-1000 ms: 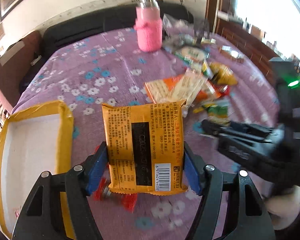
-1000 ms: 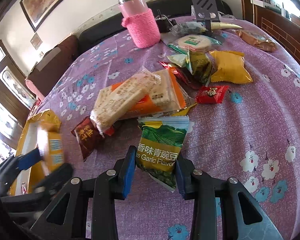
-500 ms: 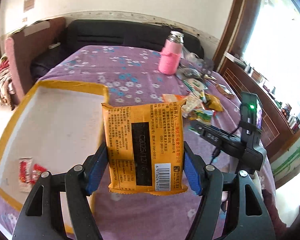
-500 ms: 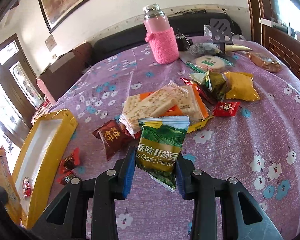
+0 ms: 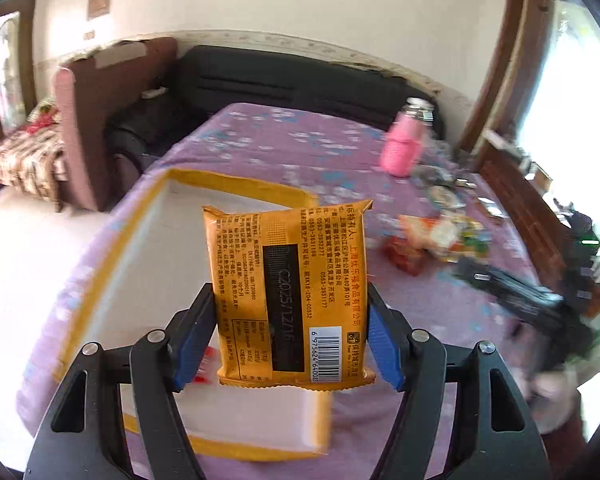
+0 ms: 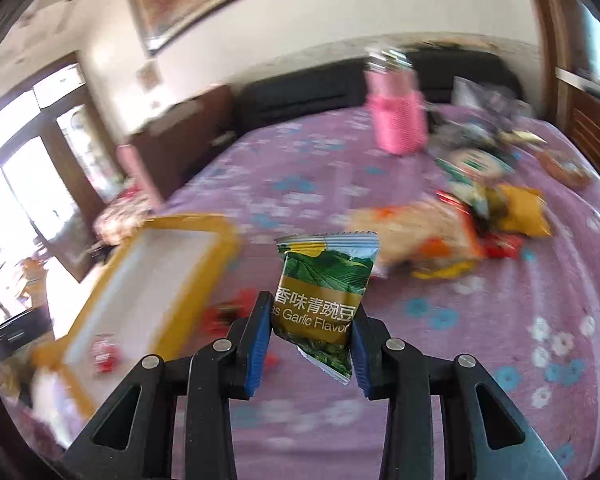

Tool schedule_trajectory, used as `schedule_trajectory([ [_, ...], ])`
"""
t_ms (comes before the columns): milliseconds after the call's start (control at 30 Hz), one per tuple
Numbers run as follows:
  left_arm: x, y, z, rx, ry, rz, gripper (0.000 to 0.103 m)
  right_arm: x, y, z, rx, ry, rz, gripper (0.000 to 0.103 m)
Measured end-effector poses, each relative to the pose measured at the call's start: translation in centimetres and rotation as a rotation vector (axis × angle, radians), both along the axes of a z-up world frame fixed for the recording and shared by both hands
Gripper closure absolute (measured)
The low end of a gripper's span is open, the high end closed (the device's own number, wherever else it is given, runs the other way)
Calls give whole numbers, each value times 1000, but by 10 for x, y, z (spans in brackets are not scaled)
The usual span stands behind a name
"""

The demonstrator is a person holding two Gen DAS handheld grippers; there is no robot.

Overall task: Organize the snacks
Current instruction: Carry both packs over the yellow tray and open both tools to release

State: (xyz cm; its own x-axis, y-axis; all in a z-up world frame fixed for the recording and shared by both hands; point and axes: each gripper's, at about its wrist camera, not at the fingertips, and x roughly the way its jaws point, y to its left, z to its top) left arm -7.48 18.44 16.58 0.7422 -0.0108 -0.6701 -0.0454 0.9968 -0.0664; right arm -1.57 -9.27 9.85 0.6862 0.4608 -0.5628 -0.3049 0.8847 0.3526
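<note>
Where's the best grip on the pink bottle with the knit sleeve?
Take the pink bottle around its sleeved mid-body, coming in level from the open tablecloth side on its left. It stands upright, and the snack pile crowds its right. Blur hides the cap, so avoid gripping there.

Yellow-rimmed tray: white floor largely bare, one red candy lying near one end. Purple floral tablecloth: open stretch between tray and snack pile. Pink bottle (upright) is stood at the far side.
</note>
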Motion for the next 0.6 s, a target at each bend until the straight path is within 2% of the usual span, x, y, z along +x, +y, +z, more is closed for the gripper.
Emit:
schedule_trajectory([
  [100, 18, 27, -1, 9, 32, 28, 34, -4, 35, 20, 12, -7, 103, 67],
  [267, 48, 64, -22, 27, 132, 90, 34, 4, 103, 26, 77, 73, 285, 67],
  [400, 65, 88, -51, 32, 216, 126, 34, 4, 159, 11, 34, 124, 380, 67],
  [500, 74, 99, -58, 26, 236, 152, 33, 7, 193, -8, -24, 166, 417, 67],
  [600, 76, 107, -58, -22, 235, 151, 33, 11, 220, -29, -77, 215, 439, 67],
])
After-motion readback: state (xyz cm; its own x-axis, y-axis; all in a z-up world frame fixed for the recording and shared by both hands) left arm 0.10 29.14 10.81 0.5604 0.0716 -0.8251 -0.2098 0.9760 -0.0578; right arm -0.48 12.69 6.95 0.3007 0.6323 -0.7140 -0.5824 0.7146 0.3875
